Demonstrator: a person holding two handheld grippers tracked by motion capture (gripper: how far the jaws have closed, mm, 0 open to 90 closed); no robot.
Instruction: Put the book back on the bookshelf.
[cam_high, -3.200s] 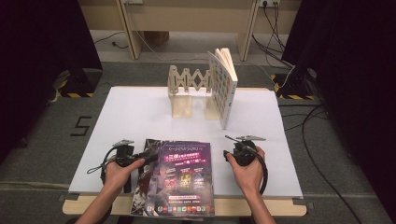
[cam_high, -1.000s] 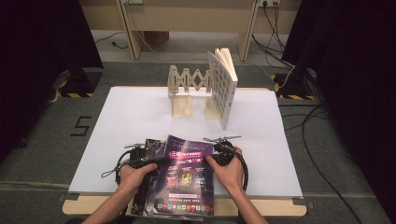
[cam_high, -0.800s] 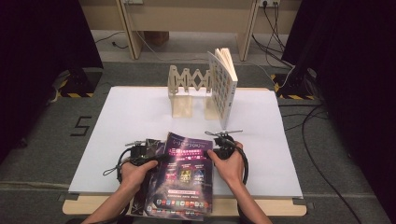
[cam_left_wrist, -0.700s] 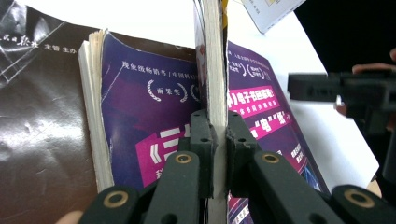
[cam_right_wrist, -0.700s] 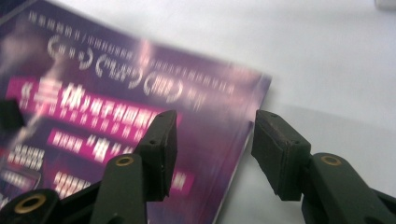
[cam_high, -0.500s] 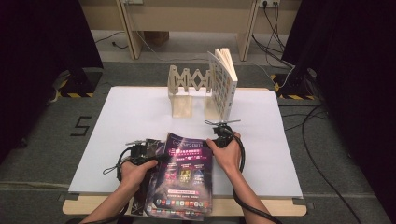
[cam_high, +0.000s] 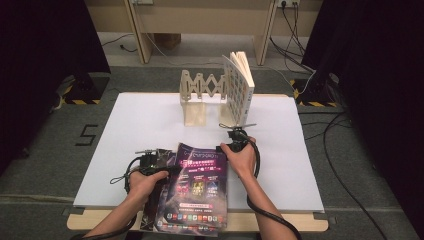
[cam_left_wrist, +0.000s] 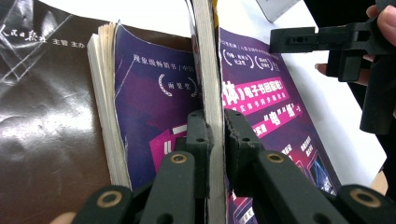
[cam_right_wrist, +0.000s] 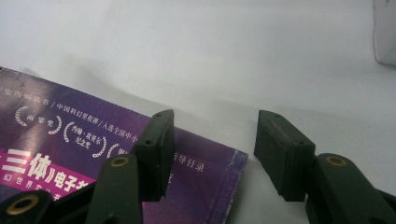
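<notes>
At the table's near edge, left gripper (cam_left_wrist: 214, 140) fingers clamp the purple book (cam_left_wrist: 261, 107) — right gripper (cam_right_wrist: 210, 154) spread apart.

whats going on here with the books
A person at a white table works with a gripper in each hand. The left gripper is clamped on the edge of a purple-covered book, lifted off another like it on a small stack at the near edge. Its jaws have just eased slightly. The right gripper is open at that book's far corner, having just widened, holding nothing. Farther back, one book stands upright in a wooden rack.
</notes>
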